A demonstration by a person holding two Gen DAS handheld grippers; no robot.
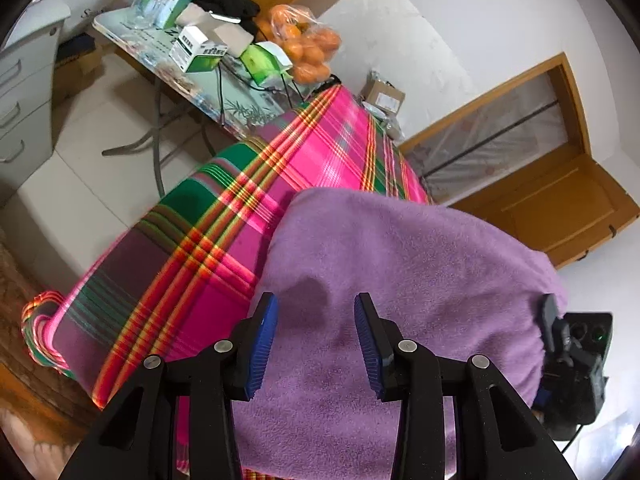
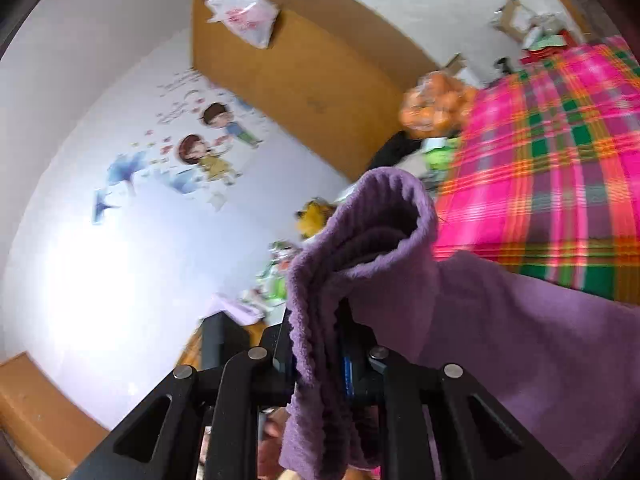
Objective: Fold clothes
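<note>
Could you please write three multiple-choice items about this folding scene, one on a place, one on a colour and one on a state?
1. Where does the bag of oranges sit?
A. on the cluttered side table beyond the plaid cloth
B. on the floor by the drawers
C. on the purple garment

2. What colour are the left gripper's finger pads?
A. red
B. blue
C. white

3. What is the right gripper doing?
A. hanging open above bare cloth
B. shut on a cardboard box
C. shut on a ribbed edge of the purple garment

Answers:
1. A, the bag of oranges rests on the side table past the plaid cloth.
2. B, the left gripper has blue pads and stands open.
3. C, the right gripper pinches the purple garment.
</note>
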